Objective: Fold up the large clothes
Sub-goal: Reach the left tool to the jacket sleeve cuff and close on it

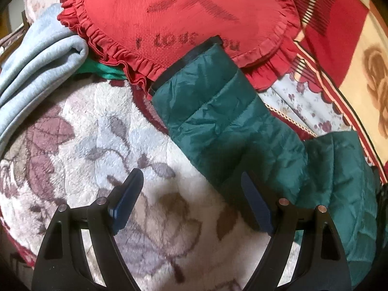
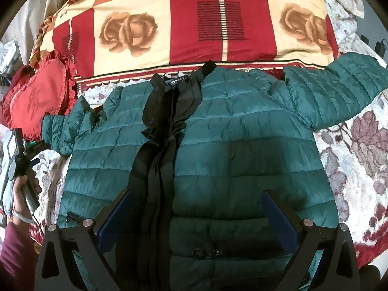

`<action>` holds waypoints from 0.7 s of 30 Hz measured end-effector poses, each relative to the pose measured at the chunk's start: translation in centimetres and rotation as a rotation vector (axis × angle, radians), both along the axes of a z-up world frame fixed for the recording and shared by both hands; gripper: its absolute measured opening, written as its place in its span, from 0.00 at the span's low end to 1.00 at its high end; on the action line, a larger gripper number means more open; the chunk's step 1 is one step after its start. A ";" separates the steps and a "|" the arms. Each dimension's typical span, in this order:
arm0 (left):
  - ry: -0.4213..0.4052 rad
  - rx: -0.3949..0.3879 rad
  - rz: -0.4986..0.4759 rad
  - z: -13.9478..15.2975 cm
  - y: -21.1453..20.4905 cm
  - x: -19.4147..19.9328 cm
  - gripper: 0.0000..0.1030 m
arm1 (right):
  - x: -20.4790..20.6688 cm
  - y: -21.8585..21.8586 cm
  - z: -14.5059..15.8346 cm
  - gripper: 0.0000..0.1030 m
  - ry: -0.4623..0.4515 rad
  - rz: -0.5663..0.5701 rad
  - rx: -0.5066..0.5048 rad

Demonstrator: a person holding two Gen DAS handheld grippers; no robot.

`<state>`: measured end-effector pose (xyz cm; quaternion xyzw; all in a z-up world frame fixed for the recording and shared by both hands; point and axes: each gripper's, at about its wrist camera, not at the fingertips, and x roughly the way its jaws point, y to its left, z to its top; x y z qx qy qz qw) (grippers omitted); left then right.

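One green quilted jacket (image 2: 218, 131) lies flat, front up, on the bed, across a floral fleece blanket (image 2: 359, 160). Its black zipper placket (image 2: 162, 145) runs down the middle, collar toward a red-and-cream checked quilt (image 2: 194, 24) at the far side of the bed. Two sleeves counted: one (image 2: 334, 89) spread out toward the right edge of the bed, the other (image 1: 218, 111) reaching left, its black cuff touching one red heart-shaped ruffled cushion (image 1: 194, 17).

Right claw (image 2: 196, 215): fingers set wide apart, hovering above the lower front of the jacket, nothing between them.

Left claw (image 1: 191, 203): fingers likewise spread, nothing gripped; it is over the blanket just beside the left sleeve, with its right finger (image 1: 254, 206) over the sleeve's edge. Whether it touches the fabric cannot be told. In the right wrist view, one hand (image 2: 23, 189) holds this tool at the left edge of the bed.

One folded pale blue fleece item (image 1: 36, 68) lies beside the cushion, with a strip of bright green cloth (image 1: 101, 70) showing under the cushion's ruffle.
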<state>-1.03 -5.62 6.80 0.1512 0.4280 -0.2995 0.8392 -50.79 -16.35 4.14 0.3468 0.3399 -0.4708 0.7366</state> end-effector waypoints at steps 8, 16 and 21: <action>0.010 0.016 0.026 -0.8 -0.9 1.9 0.81 | 0.4 -0.1 -0.6 1.00 -0.005 0.008 0.019; 0.018 0.018 0.079 -1.9 -1.9 4.5 0.81 | 0.9 -0.2 -0.9 1.00 -0.007 0.031 0.023; 0.015 0.021 0.099 -2.6 -3.3 5.8 0.81 | 0.9 -0.3 -1.0 1.00 -0.018 0.027 0.027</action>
